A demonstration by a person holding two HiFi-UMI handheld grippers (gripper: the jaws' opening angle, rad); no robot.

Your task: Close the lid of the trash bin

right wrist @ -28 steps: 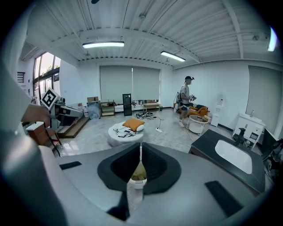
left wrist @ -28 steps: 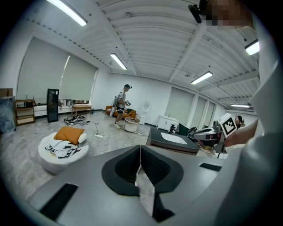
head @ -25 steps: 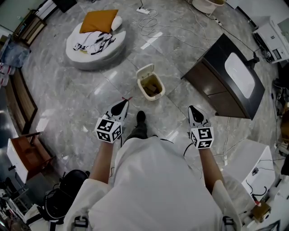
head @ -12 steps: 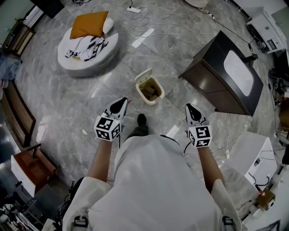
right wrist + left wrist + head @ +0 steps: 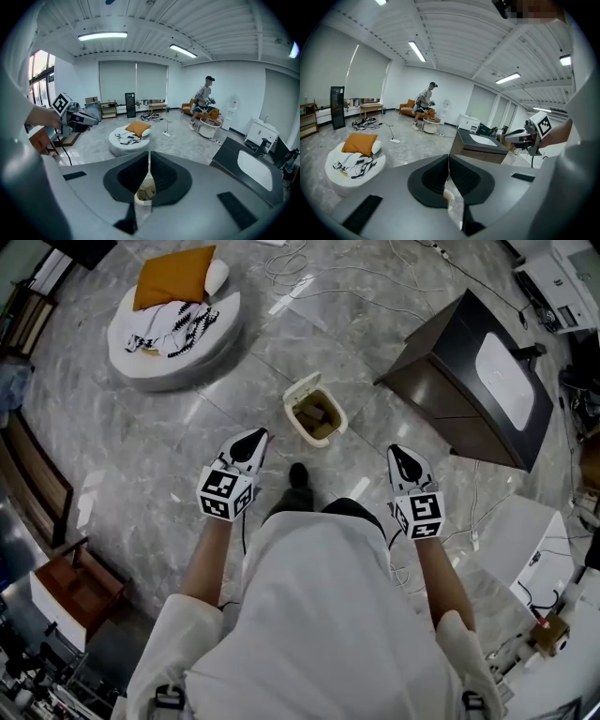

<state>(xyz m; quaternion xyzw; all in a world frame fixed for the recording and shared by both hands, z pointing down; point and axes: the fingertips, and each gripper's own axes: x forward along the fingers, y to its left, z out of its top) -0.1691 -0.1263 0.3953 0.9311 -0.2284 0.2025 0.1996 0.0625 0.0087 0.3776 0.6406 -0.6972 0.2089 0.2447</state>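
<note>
A small cream trash bin (image 5: 317, 418) stands on the grey marble floor with brown rubbish inside. Its lid (image 5: 302, 387) is tipped up at the far left rim. My left gripper (image 5: 259, 435) hovers near and to the left of the bin, jaws shut and empty. On the other side, near and to the right, my right gripper (image 5: 394, 451) is shut and empty too. In the left gripper view the shut jaws (image 5: 449, 165) frame a sliver of the bin (image 5: 451, 199). The right gripper view looks past its shut jaws (image 5: 149, 165) into the open bin (image 5: 145, 191).
A dark cabinet (image 5: 473, 381) stands right of the bin. A round white floor cushion with an orange pillow (image 5: 173, 320) lies far left. Cables (image 5: 319, 277) trail across the floor beyond. A white box (image 5: 525, 549) is at right, wooden furniture (image 5: 66, 577) at left. A person (image 5: 425, 101) sits far off.
Both grippers have come forward, nearer to the bin, as the person stepped ahead. Their jaws stay shut. The bin's lid is still up.
</note>
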